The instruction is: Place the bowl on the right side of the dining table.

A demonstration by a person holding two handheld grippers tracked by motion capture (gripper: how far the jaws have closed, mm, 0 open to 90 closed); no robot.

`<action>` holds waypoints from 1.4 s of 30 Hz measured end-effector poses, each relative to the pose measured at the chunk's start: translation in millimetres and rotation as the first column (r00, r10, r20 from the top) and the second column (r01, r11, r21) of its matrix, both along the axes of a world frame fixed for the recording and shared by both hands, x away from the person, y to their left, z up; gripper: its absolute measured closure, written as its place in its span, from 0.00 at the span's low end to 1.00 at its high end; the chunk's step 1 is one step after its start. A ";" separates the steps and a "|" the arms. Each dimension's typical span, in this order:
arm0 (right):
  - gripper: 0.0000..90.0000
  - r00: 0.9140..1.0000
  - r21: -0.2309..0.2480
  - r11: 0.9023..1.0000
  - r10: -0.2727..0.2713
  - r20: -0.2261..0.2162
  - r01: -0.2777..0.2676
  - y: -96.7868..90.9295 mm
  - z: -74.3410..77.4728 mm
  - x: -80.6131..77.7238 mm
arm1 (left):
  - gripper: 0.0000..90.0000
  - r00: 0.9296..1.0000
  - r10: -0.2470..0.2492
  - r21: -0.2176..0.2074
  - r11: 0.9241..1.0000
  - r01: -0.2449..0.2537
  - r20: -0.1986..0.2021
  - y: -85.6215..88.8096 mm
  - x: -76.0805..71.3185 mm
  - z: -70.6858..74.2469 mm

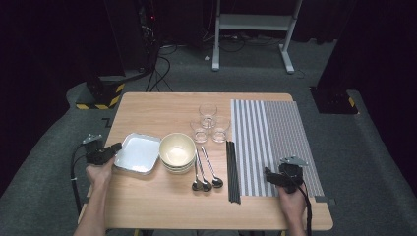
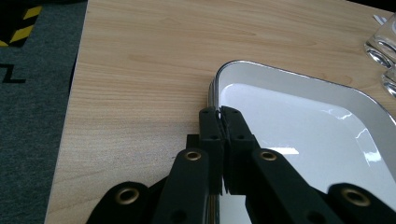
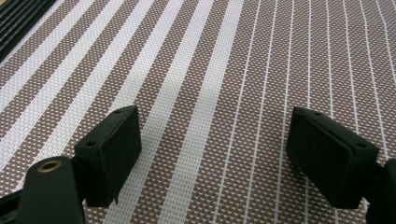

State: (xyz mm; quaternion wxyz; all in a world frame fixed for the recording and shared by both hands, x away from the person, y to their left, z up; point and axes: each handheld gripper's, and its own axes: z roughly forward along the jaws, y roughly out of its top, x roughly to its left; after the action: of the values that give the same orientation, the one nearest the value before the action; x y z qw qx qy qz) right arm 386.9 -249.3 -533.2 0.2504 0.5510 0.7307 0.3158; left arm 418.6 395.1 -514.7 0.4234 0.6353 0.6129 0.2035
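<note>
One thin rim is all the left tongs (image 2: 219, 114) are pinching on the white tray (image 2: 303, 126), so it could slip out and clatter onto the worktop (image 2: 140, 70). Right tongs (image 3: 212, 154) sit spread over the striped mat (image 3: 224, 56), too far off to help

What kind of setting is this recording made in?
Probably a lab or studio staged for table setting: a wooden table with a striped placemat stands on grey carpet amid black curtains, floor cables and a white equipment frame.
</note>
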 end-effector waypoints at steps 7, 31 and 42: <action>0.20 1.000 0.000 1.000 0.000 0.000 0.000 0.0 0.0 0.0 | 0.98 1.000 0.005 -0.003 1.000 -0.005 0.006 -0.5 -0.6 0.1; 0.20 1.000 0.000 1.000 0.000 0.000 0.000 0.0 0.0 0.0 | 0.98 0.999 0.015 0.022 1.000 -0.016 0.039 -4.2 -2.2 12.7; 0.20 1.000 0.001 1.000 -0.001 0.000 0.001 0.1 0.0 -0.1 | 0.98 0.999 0.020 0.030 0.999 -0.021 0.041 -4.3 -2.3 13.0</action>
State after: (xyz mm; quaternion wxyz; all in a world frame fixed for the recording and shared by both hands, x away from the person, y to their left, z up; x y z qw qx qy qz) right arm 386.9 -249.2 -533.2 0.2502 0.5514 0.7305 0.3158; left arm 416.3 390.8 -501.7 0.4241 0.6310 0.6074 0.2302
